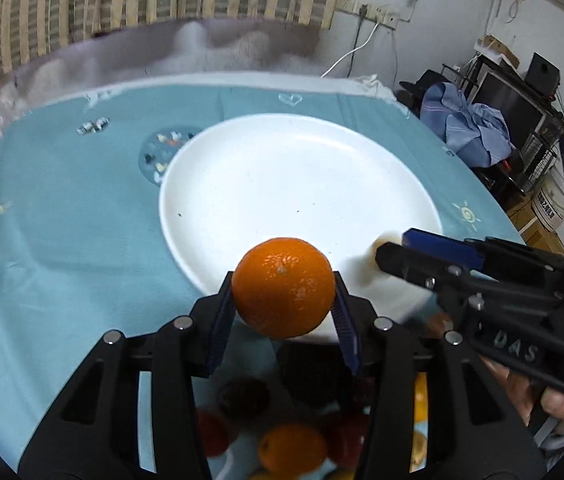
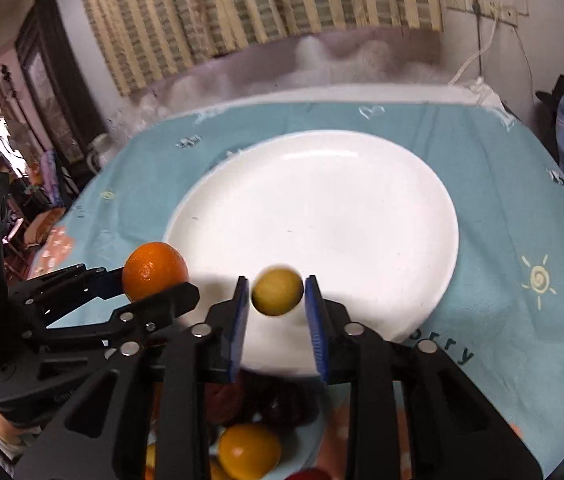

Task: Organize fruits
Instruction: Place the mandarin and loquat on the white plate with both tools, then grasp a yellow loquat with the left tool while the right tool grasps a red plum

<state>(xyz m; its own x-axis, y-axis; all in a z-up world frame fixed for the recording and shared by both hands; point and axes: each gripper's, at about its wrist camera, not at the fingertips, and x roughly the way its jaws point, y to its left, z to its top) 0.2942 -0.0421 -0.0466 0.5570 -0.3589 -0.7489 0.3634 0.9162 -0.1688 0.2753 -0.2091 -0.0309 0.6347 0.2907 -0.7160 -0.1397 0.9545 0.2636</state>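
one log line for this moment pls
left tool: shut on round orange tangerine | right tool: small round yellow fruit between pads, grip unclear | both: above near rim of round white plate

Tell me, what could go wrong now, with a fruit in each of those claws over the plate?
The small yellow fruit looks loose: a gap shows between it and the right gripper pads, so it may fall and roll off the white plate. The orange sits at the very tips of the left gripper and could slip out. The two grippers are close together near the plate's front rim, so they might bump.
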